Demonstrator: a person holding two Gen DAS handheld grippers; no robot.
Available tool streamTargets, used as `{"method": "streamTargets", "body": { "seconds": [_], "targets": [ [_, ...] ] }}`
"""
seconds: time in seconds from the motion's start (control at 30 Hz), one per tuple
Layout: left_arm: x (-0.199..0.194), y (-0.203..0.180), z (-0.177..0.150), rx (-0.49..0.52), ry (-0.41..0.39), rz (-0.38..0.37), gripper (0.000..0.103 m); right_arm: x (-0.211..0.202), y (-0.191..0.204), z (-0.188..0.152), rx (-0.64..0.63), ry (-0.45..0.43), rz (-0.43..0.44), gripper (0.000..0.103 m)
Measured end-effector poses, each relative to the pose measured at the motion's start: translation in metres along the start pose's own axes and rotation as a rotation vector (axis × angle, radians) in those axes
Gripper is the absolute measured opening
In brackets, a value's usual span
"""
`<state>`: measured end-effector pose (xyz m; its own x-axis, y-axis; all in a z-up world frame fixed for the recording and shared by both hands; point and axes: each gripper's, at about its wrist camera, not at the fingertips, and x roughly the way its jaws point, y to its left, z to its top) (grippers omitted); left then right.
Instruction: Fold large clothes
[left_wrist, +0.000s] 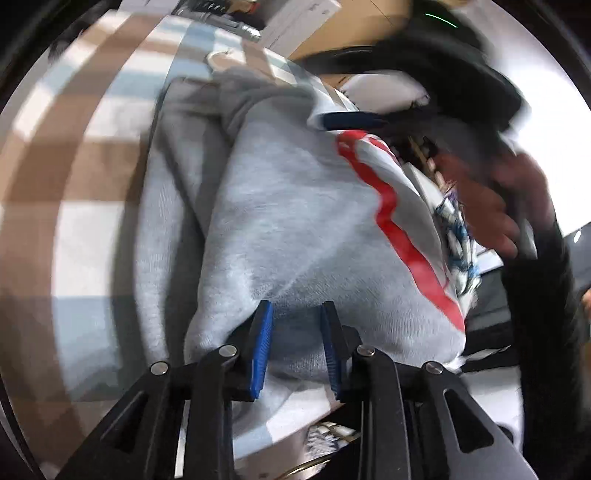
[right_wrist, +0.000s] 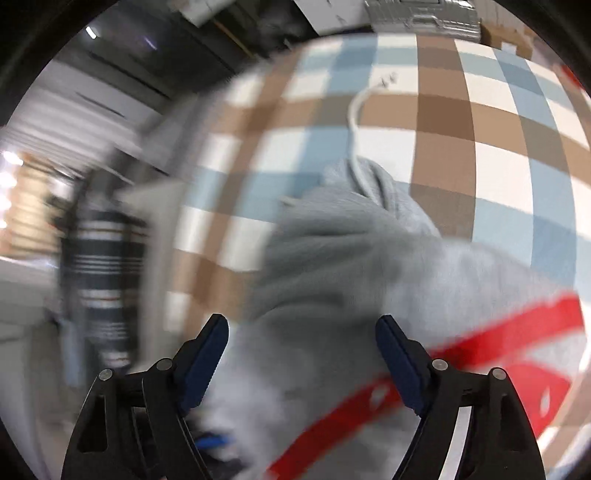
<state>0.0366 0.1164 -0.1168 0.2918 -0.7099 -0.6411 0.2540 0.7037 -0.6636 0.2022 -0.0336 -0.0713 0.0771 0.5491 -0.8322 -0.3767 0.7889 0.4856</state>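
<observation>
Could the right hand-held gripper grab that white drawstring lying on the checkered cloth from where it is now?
Probably yes. The right hand-held gripper stands open, and the white drawstring lies exposed on the checkered cloth ahead. Only the bunched grey hoodie lies between, so it would need to reach over that.

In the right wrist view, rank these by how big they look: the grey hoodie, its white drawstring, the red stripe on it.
Largest to smallest, as they look in the right wrist view:
1. grey hoodie, which fills most of the lower frame
2. red stripe, blurred by motion and near the camera, so it looks enlarged
3. white drawstring, a thin cord on the checked cloth
</observation>
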Motion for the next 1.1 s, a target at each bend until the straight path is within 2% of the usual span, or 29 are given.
{"method": "streamTargets", "body": {
  "seconds": [0.03, 0.1, 0.2, 0.27, 0.3, 0.33, 0.37, 0.4, 0.5, 0.53, 0.67, 0.73, 0.77, 0.8, 0.83, 0.9, 1.03, 1.1],
  "targets": [
    [-0.002, 0.002, -0.001, -0.005, -0.005, -0.010, 0.021, -0.018, 0.003, -0.013, -0.037, -0.024, 0.017, 0.083],
    [-0.006, 0.006, -0.002, -0.014, -0.009, -0.014, 0.021, -0.047, 0.010, -0.047, -0.143, -0.046, -0.011, 0.083],
    [-0.008, 0.009, -0.002, -0.016, 0.000, -0.006, 0.020, -0.067, 0.028, -0.104, -0.309, -0.075, -0.198, 0.084],
    [-0.008, 0.010, -0.002, -0.013, 0.003, 0.006, 0.020, -0.064, 0.036, -0.139, -0.431, -0.076, -0.304, 0.081],
    [-0.011, 0.009, -0.004, -0.010, 0.003, 0.013, 0.020, -0.055, 0.039, -0.148, -0.463, -0.045, -0.340, 0.080],
    [-0.013, 0.008, -0.005, -0.014, 0.002, 0.019, 0.020, -0.046, 0.041, -0.154, -0.483, 0.005, -0.368, 0.071],
    [-0.013, 0.007, -0.005, -0.019, 0.007, 0.036, 0.019, -0.029, 0.042, -0.158, -0.494, 0.035, -0.392, 0.072],
    [-0.011, 0.004, -0.006, -0.024, 0.010, 0.049, 0.019, -0.021, 0.041, -0.161, -0.502, 0.026, -0.410, 0.072],
    [-0.022, -0.001, -0.005, -0.029, 0.021, 0.105, 0.020, -0.012, 0.039, -0.154, -0.497, 0.046, -0.421, 0.072],
    [-0.026, -0.005, -0.002, -0.022, 0.016, 0.102, 0.020, -0.009, 0.038, -0.153, -0.492, 0.053, -0.420, 0.073],
    [-0.046, -0.034, 0.027, 0.047, -0.060, 0.096, 0.021, -0.001, 0.034, -0.152, -0.497, 0.079, -0.401, 0.073],
    [-0.050, -0.043, 0.048, 0.065, -0.077, 0.102, 0.034, 0.004, 0.034, -0.152, -0.500, 0.074, -0.391, 0.074],
    [-0.047, -0.044, 0.061, 0.067, -0.084, 0.092, 0.051, 0.006, 0.035, -0.154, -0.510, 0.069, -0.395, 0.074],
    [-0.041, -0.044, 0.075, 0.067, -0.085, 0.095, 0.055, 0.008, 0.037, -0.155, -0.520, 0.059, -0.399, 0.075],
    [-0.032, -0.041, 0.086, 0.058, -0.080, 0.104, 0.055, 0.009, 0.037, -0.155, -0.519, 0.053, -0.400, 0.075],
    [-0.006, -0.036, 0.112, 0.033, -0.015, 0.104, 0.055, 0.009, 0.036, -0.156, -0.515, 0.042, -0.396, 0.075],
    [0.040, -0.033, 0.143, 0.017, 0.060, 0.110, 0.055, 0.007, 0.034, -0.158, -0.513, 0.010, -0.382, 0.075],
    [0.053, -0.028, 0.149, -0.001, 0.086, 0.147, 0.055, 0.005, 0.033, -0.158, -0.506, -0.003, -0.376, 0.075]
  ]
}}
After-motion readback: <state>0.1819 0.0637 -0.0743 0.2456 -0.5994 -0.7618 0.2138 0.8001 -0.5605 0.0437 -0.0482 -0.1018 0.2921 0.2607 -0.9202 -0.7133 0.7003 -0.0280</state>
